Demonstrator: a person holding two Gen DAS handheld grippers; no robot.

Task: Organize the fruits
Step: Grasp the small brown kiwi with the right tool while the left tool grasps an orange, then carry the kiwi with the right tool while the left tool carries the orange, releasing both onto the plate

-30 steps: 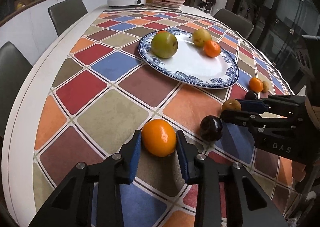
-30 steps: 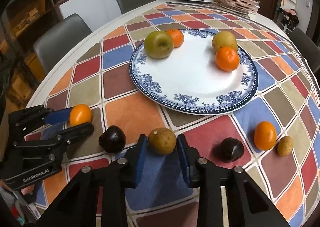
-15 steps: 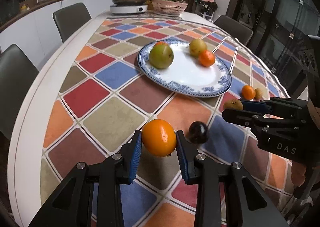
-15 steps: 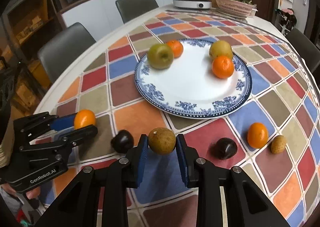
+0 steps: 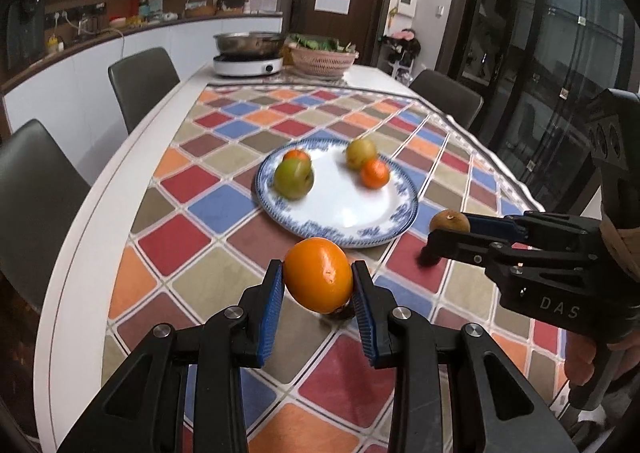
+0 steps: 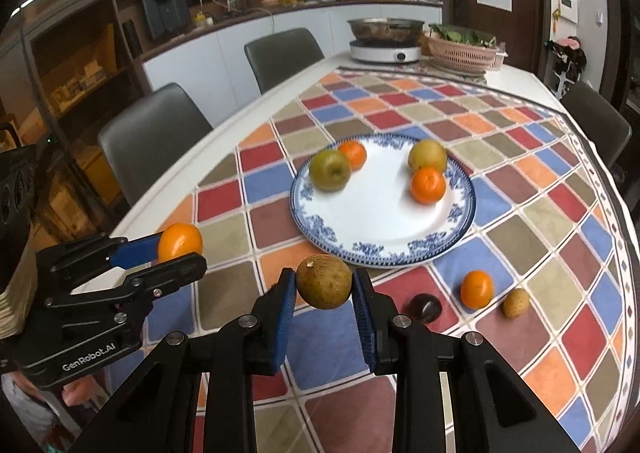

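Observation:
My left gripper (image 5: 318,285) is shut on an orange (image 5: 319,279) and holds it above the tablecloth, short of the blue-rimmed plate (image 5: 340,231). My right gripper (image 6: 323,287) is shut on a brown round fruit (image 6: 324,281), also lifted, near the plate's (image 6: 384,253) front edge. The plate holds a green apple (image 6: 330,170), two oranges (image 6: 428,185) and a yellow pear (image 6: 427,156). On the cloth to the right lie a dark plum (image 6: 426,307), an orange (image 6: 477,289) and a small tan fruit (image 6: 516,303). Each gripper shows in the other's view, the left (image 6: 180,249) and the right (image 5: 444,229).
A checkered cloth (image 6: 540,237) covers the long white table. At the far end stand a cooker with a steel pot (image 6: 386,39) and a pink basket of greens (image 6: 464,51). Grey chairs (image 6: 152,141) line both sides. A dark plum (image 5: 340,313) lies under the left gripper.
Both grippers have risen off the cloth with their fruits and tilted up, so the view now reaches the far end of the room. The fruits on the plate have not moved.

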